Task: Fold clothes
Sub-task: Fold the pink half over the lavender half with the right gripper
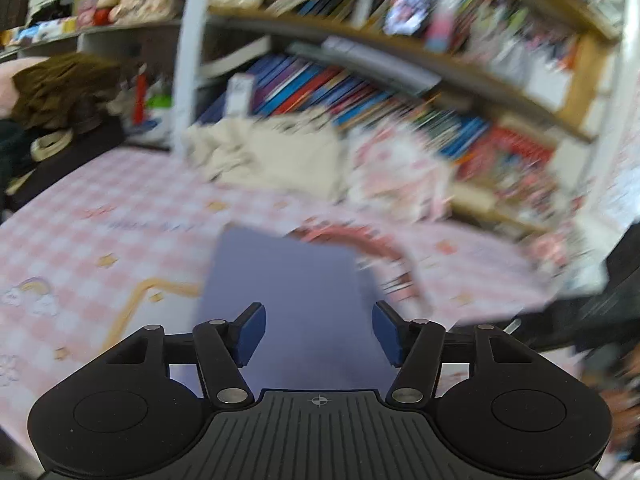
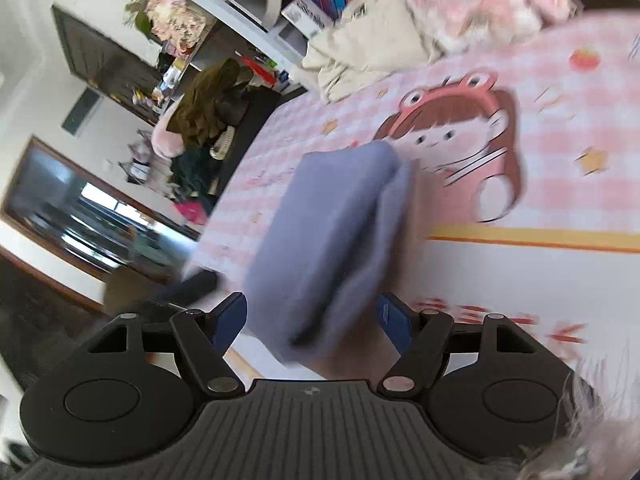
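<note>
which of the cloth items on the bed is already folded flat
The lavender-blue cloth, a neat layered rectangle nearest both grippers. The cream fabric by the bookshelf lies crumpled.

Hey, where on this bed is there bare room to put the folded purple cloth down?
Free: the pink checked sheet left of the purple cloth, out to the rainbow print. Also the white panel below the orange stripe, right of the cloth. Crowded: the far edge by the bookshelf, where the cream clothes and pink patterned heap lie.
</note>
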Action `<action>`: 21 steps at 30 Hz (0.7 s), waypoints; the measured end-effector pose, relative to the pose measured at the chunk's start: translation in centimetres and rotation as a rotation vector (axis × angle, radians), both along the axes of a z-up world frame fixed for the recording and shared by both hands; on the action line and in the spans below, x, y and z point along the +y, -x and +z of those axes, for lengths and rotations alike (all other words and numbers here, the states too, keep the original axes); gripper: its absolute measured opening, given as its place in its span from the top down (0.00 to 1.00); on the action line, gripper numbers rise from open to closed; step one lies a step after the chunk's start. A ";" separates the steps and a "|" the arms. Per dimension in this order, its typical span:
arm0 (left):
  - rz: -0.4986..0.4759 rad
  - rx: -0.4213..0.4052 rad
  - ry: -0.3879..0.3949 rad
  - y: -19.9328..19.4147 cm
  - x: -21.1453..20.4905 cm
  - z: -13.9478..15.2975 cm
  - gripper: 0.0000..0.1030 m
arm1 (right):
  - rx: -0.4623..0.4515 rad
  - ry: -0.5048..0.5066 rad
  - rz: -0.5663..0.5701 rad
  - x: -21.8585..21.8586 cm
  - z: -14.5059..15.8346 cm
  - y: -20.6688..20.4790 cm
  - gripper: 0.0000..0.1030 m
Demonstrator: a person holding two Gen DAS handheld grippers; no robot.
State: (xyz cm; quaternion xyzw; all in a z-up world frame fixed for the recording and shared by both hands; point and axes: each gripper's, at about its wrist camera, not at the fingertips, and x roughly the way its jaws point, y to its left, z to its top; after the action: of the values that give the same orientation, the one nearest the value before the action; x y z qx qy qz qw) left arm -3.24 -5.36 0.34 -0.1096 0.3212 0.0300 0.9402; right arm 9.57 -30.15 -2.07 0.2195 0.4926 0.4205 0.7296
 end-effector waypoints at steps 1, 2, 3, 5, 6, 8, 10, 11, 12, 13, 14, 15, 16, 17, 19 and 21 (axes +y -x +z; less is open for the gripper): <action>0.003 0.021 0.002 -0.1 0.1 -0.8 0.64 | 0.020 0.010 -0.002 1.1 -0.3 -0.7 0.31; 0.001 0.038 0.009 -0.1 0.2 -1.5 0.66 | 0.039 0.022 -0.005 2.1 -0.7 -1.3 0.31; -0.001 0.055 0.017 -0.1 0.3 -2.3 0.67 | 0.049 0.044 -0.013 3.1 -1.1 -1.9 0.32; 0.002 0.088 0.039 0.0 0.5 -3.7 0.67 | 0.068 0.086 -0.036 5.1 -2.0 -3.1 0.34; 0.008 0.104 0.058 0.2 0.7 -4.4 0.67 | 0.069 0.100 -0.050 5.8 -2.2 -3.4 0.37; 0.011 0.119 0.062 0.5 1.0 -5.0 0.69 | 0.038 0.127 -0.054 7.1 -2.5 -3.9 0.60; 0.015 0.120 0.046 0.7 1.1 -5.0 0.69 | -0.068 0.155 -0.028 7.3 -1.4 -3.0 0.83; 0.015 0.120 0.046 0.8 1.2 -4.9 0.69 | -0.134 0.156 -0.012 7.2 -0.6 -2.2 0.84; 0.012 0.121 0.046 0.8 1.2 -4.8 0.69 | -0.199 0.154 0.005 6.9 0.3 -1.4 0.89; 0.010 0.125 0.041 0.8 1.3 -4.8 0.69 | -0.265 0.134 0.024 6.2 1.4 -0.1 0.93; 0.009 0.132 0.032 0.8 1.3 -4.8 0.69 | -0.325 0.116 0.040 5.5 2.4 1.2 0.98; 0.005 0.135 0.026 0.7 1.3 -4.9 0.69 | -0.339 0.115 0.034 4.9 2.5 1.9 0.98; 0.001 0.136 0.021 0.7 1.2 -4.9 0.69 | -0.326 0.148 0.020 4.6 2.0 2.0 0.98; -0.003 0.137 0.016 0.6 1.2 -5.0 0.69 | -0.291 0.220 0.002 4.7 0.8 1.6 0.98; -0.019 0.142 -0.003 0.5 1.0 -5.1 0.68 | -0.140 0.240 -0.051 3.9 -1.8 0.2 0.97; -0.042 0.149 -0.020 0.5 1.0 -4.9 0.68 | 0.025 0.160 -0.121 2.4 -3.7 -1.0 0.93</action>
State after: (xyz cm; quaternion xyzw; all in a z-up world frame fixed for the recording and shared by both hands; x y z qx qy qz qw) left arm -3.73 -4.35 -4.58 -0.0909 0.3922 0.0216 0.9151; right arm 10.59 -27.80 -5.80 0.1953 0.5197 0.3321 0.7626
